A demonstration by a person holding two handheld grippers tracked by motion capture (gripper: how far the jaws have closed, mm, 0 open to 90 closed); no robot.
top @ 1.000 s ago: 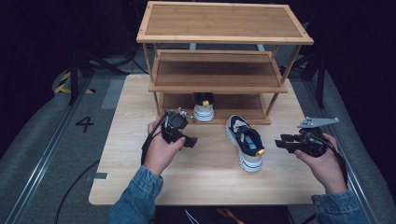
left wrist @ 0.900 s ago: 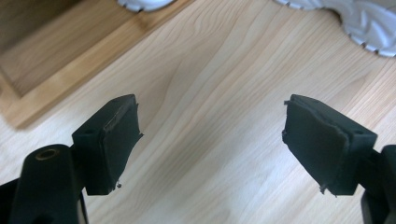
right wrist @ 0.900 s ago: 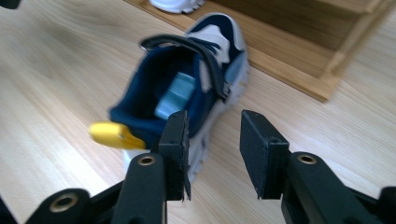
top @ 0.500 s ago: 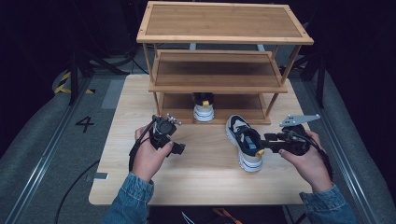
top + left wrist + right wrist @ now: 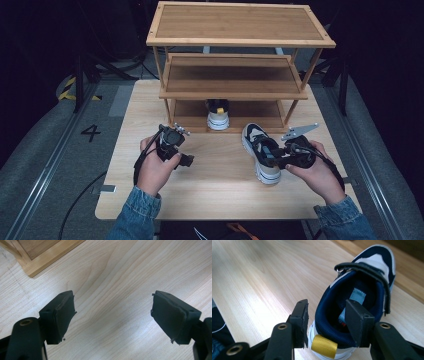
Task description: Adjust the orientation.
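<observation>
At the near shoe's (image 5: 352, 305) heel, right gripper (image 5: 327, 322) open astride collar: close firmly; left gripper (image 5: 112, 317) open, empty.

Take the three-tier shelf (image 5: 232, 75) as your landmark: it stands at the far half of the table (image 5: 215, 200). On its lowest tier, near the middle, one shoe (image 5: 218, 114) sits. Just in front of the shelf's right half, the second shoe (image 5: 261, 152) lies on the table. Your right gripper (image 5: 278, 159) is at that shoe's heel, one jaw inside the collar, one outside. Your left gripper (image 5: 186, 159) hangs over bare table before the shelf's left end.
</observation>
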